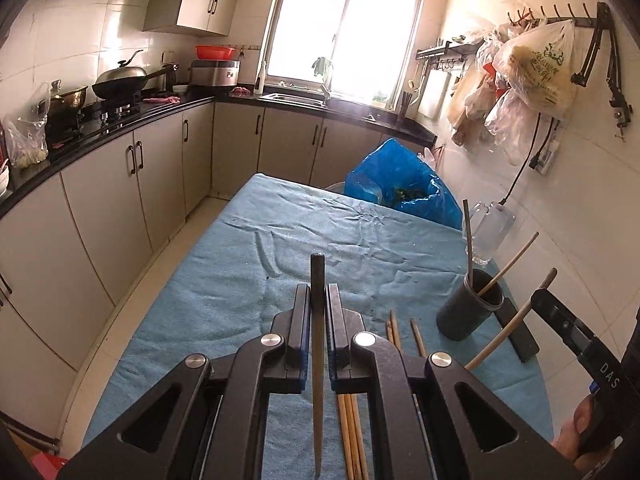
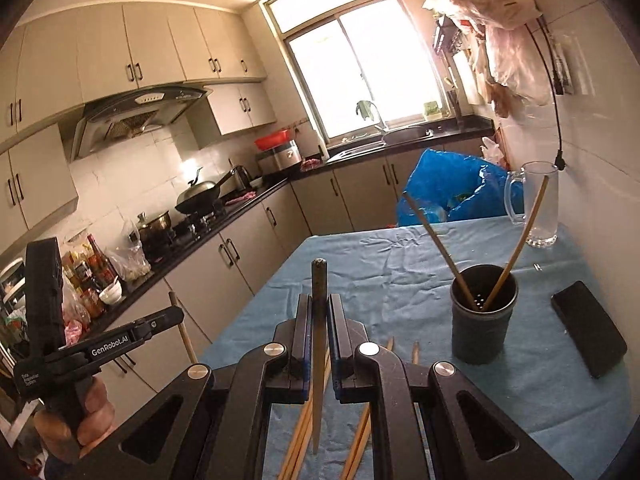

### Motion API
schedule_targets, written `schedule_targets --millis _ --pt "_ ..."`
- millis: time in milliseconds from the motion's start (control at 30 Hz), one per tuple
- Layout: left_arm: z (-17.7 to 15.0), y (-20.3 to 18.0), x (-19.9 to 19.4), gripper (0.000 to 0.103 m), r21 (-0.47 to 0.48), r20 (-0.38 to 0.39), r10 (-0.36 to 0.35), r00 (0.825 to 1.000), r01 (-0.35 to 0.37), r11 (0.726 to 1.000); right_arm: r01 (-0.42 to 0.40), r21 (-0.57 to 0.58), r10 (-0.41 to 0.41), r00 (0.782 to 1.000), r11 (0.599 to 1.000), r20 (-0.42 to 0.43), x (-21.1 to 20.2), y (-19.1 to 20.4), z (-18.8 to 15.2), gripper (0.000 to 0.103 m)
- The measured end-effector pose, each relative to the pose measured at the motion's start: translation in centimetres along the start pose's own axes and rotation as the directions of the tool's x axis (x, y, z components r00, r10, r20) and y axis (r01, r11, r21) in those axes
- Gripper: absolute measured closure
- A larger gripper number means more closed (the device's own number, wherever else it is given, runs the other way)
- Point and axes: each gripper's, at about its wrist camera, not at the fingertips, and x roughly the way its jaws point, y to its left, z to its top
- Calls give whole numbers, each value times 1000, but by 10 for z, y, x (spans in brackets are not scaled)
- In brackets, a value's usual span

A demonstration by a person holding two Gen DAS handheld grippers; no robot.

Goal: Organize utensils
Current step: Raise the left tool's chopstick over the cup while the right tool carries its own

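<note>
Holding: my left gripper (image 1: 318, 304) is closed down to a narrow slot on one chopstick (image 1: 318, 344), dark butt end sticking out forward past the fingertips, pale taper running back toward me
Right side: my right gripper (image 2: 319, 312) is pinched just as tight on its own chopstick (image 2: 319, 360), which stands almost straight along the fingers, dark tip out front
Height: both grippers hang above the table (image 1: 224, 280), neither touching its blue cloth
Loose chopsticks: several more lie flat on the cloth under and just beside my left gripper (image 1: 394, 328); from the right wrist view they show below the fingers (image 2: 362, 440)
Holder: a dark cup (image 2: 482, 312) stands upright on the table to the right, with two chopsticks (image 2: 510, 256) leaning apart inside it
Nearby: a black phone (image 2: 588, 332) lies flat just beside the cup; a clear glass mug (image 2: 538, 208) stands farther back near the wall; a blue bag (image 1: 396, 192) sits at the table's far end
Cross view: my right gripper's finger (image 1: 560, 316) shows at the edge of the left wrist view, beside the cup, chopstick jutting from it
</note>
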Motion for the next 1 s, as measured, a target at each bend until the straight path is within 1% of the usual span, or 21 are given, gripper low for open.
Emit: schedule_targets --millis 533,1000 --pt "4 -1 -5 96 -3 14 -11 1000 11 1000 15 22 -16 1000 1000 27 -11 -11 6 95" --pt "10 -4 -16 96 4 34 -22 999 22 1000 24 25 -25 999 999 41 -19 -10 10 95"
